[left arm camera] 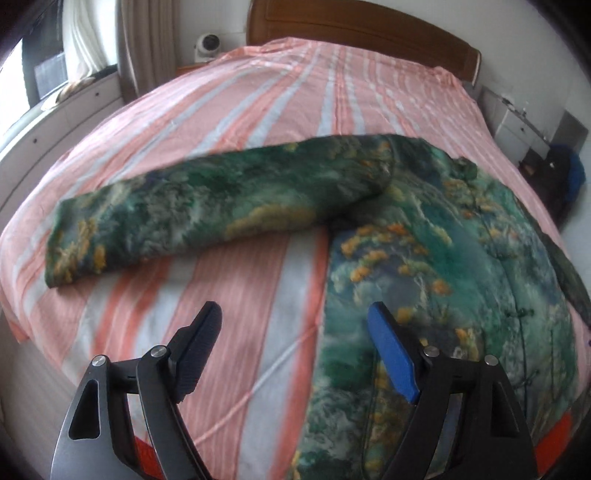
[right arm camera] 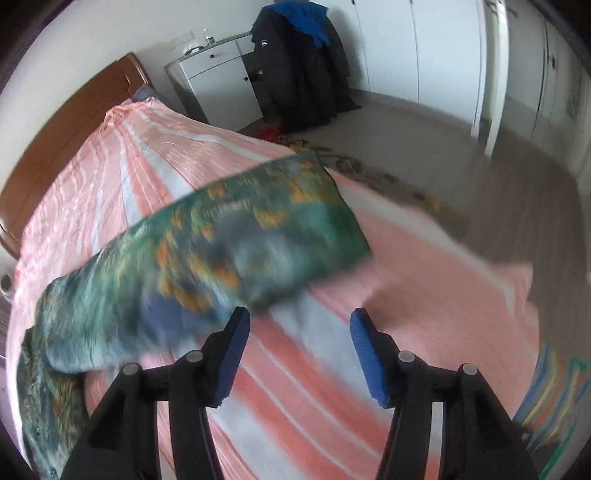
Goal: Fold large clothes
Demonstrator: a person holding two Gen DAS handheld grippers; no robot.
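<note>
A large green garment with yellow and blue print lies spread on the pink-and-white striped bed sheet. Its left sleeve stretches out flat to the left. My left gripper hovers open over the garment's left edge, with nothing between its fingers. In the right wrist view the other sleeve lies across the bed, blurred. My right gripper stands open just below that sleeve, over bare sheet, holding nothing.
A wooden headboard closes the far end of the bed. A white cabinet and dark clothes with a blue one on top stand beside the bed. Grey floor and white wardrobe doors lie to the right.
</note>
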